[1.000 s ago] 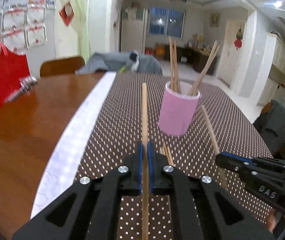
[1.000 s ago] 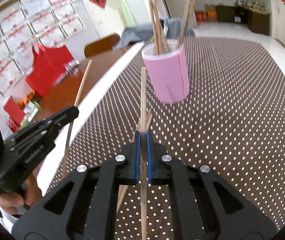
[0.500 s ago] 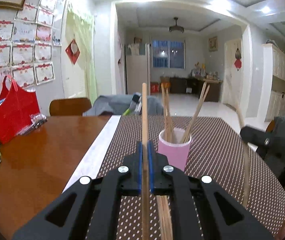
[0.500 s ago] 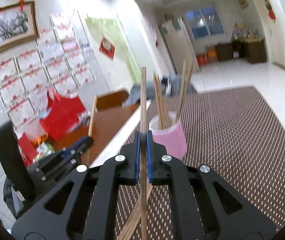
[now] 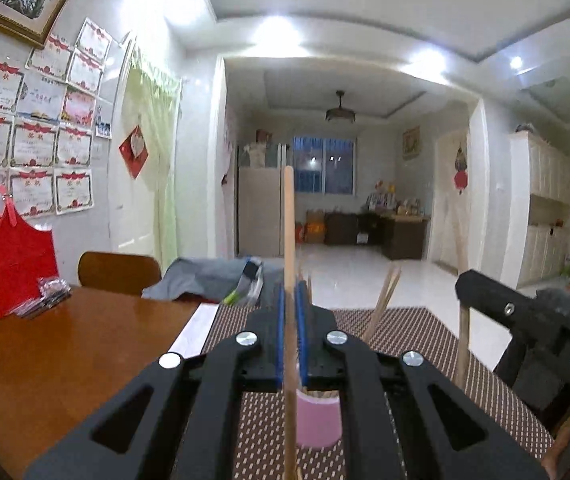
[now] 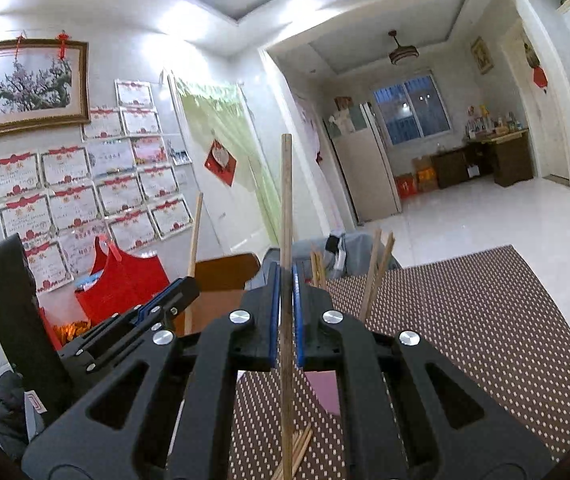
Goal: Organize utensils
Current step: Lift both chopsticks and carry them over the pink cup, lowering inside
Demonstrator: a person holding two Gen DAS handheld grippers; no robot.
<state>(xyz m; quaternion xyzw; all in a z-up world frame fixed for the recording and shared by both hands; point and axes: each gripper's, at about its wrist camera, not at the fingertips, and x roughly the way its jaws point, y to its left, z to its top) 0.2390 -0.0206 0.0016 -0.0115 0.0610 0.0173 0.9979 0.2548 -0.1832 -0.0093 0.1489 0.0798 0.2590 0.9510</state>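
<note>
My left gripper [image 5: 291,296] is shut on a wooden chopstick [image 5: 289,220] held upright above the pink cup [image 5: 319,420], which shows below between the jaws. My right gripper [image 6: 283,280] is shut on another wooden chopstick [image 6: 286,200], also upright; the pink cup [image 6: 327,390] sits just beyond and below it. Several chopsticks [image 6: 377,268] stand in the cup. Loose chopsticks [image 6: 299,446] lie on the dotted mat under the right gripper. The right gripper also shows in the left wrist view [image 5: 463,284], and the left gripper in the right wrist view [image 6: 189,286].
A brown dotted table mat [image 6: 465,320] covers the right part of the wooden table [image 5: 65,352]. A red bag [image 5: 9,272] and a chair back [image 5: 119,274] stand at the table's far left. Grey clothing [image 5: 205,280] lies at the far edge.
Both grippers have tilted up and risen with their chopsticks, so the views now look across the room. The cup has dropped low in both views, closer beneath the jaws.
</note>
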